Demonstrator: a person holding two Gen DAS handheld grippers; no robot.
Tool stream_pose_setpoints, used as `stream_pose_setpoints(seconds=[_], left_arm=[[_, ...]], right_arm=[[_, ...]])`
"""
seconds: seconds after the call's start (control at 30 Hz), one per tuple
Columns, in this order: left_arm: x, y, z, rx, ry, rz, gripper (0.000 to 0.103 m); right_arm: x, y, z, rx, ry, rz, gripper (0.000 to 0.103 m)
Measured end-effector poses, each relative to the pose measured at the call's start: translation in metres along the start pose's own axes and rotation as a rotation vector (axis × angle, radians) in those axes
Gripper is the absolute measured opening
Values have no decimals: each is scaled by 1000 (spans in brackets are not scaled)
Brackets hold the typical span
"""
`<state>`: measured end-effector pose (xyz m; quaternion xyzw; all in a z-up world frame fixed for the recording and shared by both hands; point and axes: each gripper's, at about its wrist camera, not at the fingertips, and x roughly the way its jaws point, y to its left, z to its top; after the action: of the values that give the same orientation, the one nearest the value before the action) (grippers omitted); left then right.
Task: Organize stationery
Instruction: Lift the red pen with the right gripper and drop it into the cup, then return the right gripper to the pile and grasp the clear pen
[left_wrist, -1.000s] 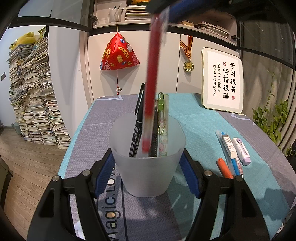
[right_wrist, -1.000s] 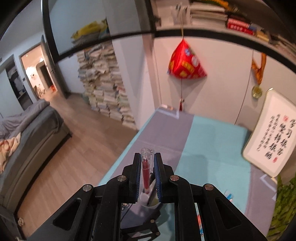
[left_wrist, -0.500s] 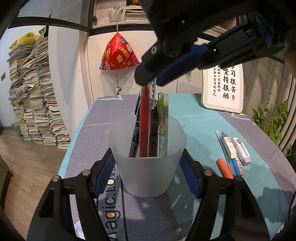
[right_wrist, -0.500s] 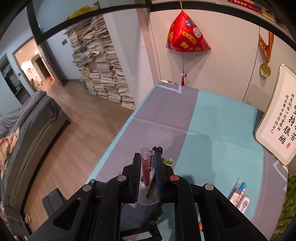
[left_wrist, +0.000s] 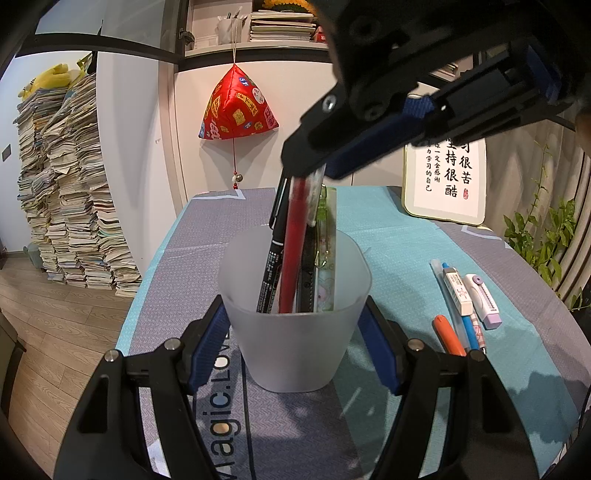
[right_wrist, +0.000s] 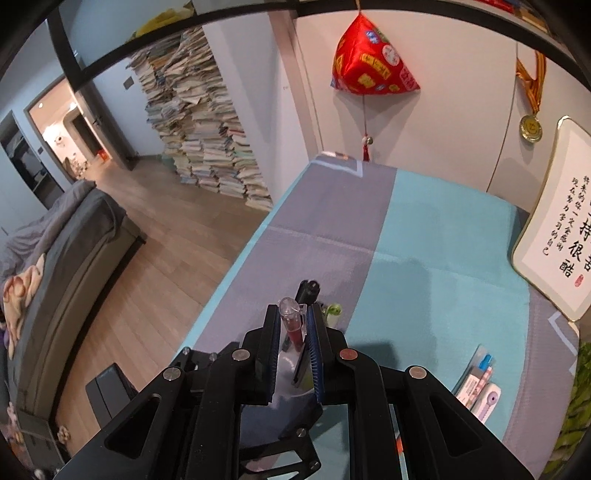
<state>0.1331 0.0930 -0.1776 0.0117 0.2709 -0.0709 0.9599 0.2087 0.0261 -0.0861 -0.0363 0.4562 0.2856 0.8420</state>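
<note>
A frosted plastic cup (left_wrist: 293, 325) stands on the table between my left gripper's (left_wrist: 295, 332) blue pads, which press its sides. In it stand a black marker (left_wrist: 275, 254), a ruler with a green clip (left_wrist: 327, 258) and a red pen (left_wrist: 295, 243). My right gripper (left_wrist: 314, 173) reaches in from the upper right above the cup. In the right wrist view its jaws (right_wrist: 292, 325) stand slightly apart beside the red pen's top (right_wrist: 291, 321); I cannot tell whether the pads still touch it.
An orange pen (left_wrist: 447, 334), a blue pen (left_wrist: 467, 321), a white eraser pen (left_wrist: 458, 291) and a lilac correction tape (left_wrist: 484, 301) lie on the cloth to the right. A framed calligraphy sign (left_wrist: 448, 177) leans at the back right. The table's left edge drops to the floor.
The right gripper came down over the cup and lowered the red pen into it. Its jaws have parted a little around the pen's top. The left gripper and cup stayed still.
</note>
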Motion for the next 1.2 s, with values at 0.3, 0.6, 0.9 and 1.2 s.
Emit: stream_pose_setpoints(seconds=[0.3,0.6,0.9,1.2], left_arm=[[0,0,0,1,0,0,70],[0,0,0,0,0,0,70],[0,0,0,1,0,0,70],[0,0,0,1,0,0,70]], right_arm=[[-3,-1,-3,28,7,13,15],[-29,-16,-2,73,-67,19,26],[-42,-66,-16,175,-69,-82,32],[-15,-151,-58,381,60,-208,32]])
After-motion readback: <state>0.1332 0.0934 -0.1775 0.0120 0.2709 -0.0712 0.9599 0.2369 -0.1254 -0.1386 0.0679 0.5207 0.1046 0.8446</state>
